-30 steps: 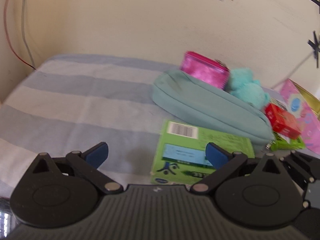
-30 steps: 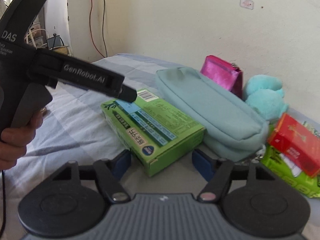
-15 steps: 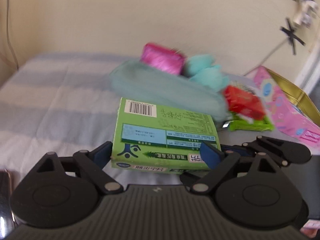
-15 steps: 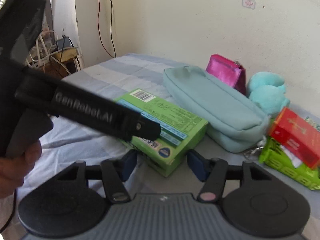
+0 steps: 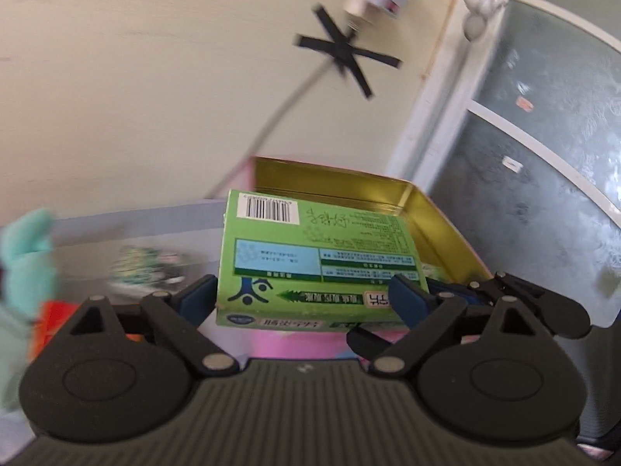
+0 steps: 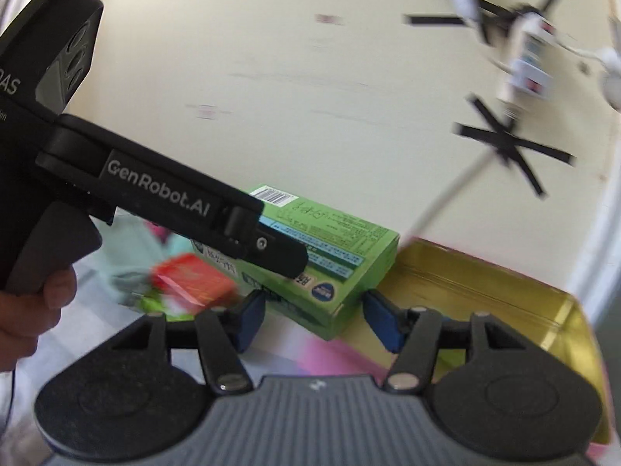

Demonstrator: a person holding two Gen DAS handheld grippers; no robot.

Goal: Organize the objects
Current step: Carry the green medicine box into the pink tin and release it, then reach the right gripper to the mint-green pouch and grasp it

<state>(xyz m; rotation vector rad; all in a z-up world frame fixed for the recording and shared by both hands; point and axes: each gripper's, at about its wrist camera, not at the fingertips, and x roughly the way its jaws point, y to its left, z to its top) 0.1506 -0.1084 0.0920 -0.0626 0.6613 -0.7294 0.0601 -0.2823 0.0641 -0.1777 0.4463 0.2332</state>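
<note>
Cream wall and a frosted door are filling the background, with black tape crosses (image 5: 341,48) up on the wall. At far left, a teal plush (image 5: 25,256) and a red box (image 6: 190,277) are lying blurred on the bed. In the middle, both grippers are sharing the green box (image 5: 318,260): the left gripper (image 5: 306,297) is clamping its long sides, the right gripper (image 6: 314,316) is pinching a corner end, likely to keep it level while carried. At right, the gold tin (image 5: 438,225) is standing open just beyond the box, its near rim the edge to clear; its inside is looking mostly free.
</note>
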